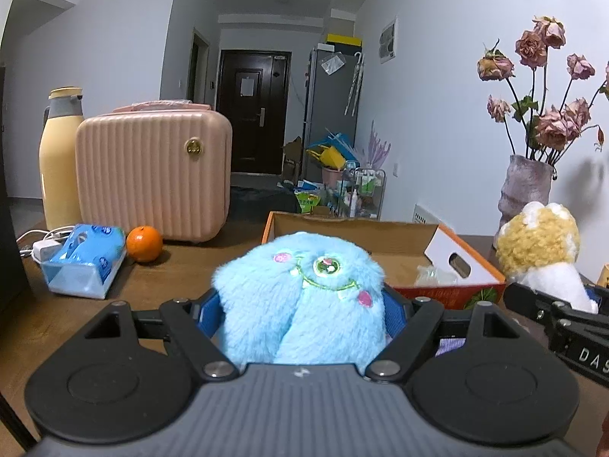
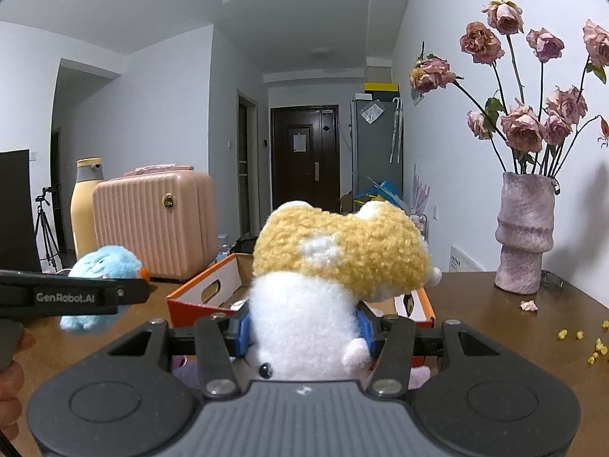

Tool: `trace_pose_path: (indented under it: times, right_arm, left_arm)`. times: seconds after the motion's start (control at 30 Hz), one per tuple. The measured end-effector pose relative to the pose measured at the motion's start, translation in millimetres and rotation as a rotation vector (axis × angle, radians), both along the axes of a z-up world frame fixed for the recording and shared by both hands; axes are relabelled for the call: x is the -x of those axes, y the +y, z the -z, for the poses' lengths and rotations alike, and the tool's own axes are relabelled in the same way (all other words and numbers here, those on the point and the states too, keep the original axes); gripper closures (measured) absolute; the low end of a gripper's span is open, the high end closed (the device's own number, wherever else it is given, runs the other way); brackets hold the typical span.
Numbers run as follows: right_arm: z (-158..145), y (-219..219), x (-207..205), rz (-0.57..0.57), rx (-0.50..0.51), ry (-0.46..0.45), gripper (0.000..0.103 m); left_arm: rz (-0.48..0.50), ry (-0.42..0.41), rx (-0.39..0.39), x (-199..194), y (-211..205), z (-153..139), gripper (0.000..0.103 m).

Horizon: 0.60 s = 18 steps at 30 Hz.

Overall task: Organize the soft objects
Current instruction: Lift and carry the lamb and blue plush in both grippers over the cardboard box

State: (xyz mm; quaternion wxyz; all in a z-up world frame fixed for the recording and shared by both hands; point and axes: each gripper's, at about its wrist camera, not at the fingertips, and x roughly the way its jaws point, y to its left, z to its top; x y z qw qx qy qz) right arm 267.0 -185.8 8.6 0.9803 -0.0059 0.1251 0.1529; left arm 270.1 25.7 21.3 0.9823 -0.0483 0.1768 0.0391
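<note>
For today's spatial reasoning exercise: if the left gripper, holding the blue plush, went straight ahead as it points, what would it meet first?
Probably the open orange cardboard box, just beyond the blue plush in the left gripper; depth is uncertain.

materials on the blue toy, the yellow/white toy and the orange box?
Blue plush: long, fluffy synthetic fur, matte; embroidered face.
Yellow-and-white plush: curly, fleece-like pile, looks like looped yarn or sherpa.
Orange box: looks like cardboard, raw brown inside, printed orange outside, die-cut handle hole. Both toys squeeze in under the gripper pads, so soft-filled.
</note>
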Motion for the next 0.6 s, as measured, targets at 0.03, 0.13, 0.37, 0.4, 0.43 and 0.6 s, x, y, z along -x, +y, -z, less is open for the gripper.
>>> trace_pose_path:
  times: [0.03,0.13,0.37,0.4,0.43,0.6]
  right_arm:
    - [-1,0,-3,0.0,0.001,-0.001,0.053]
    - [-5,0,-12,-0.003,0.006,-0.007,0.053]
    - [-14,0,-31,-0.016,0.011,-0.015,0.053]
    - [-15,0,-34,-0.019,0.013,-0.017,0.053]
    - [-17,1,-37,-0.021,0.016,-0.019,0.053]
    - [-21,3,-54,-0.029,0.026,-0.021,0.053]
  left_arm:
    - [0.0,-0.003,0.001,-3,-1,-2,0.023]
    - [-0.003,-0.011,0.007,-11,-4,-5,0.023]
    - [-0.009,-0.025,0.014,-32,-7,-12,0.023]
    - [-0.008,-0.025,0.015,-34,-7,-11,0.023]
    - [-0.009,-0.026,0.015,-37,-8,-12,0.023]
    - [-0.013,-0.042,0.012,-51,-10,-15,0.023]
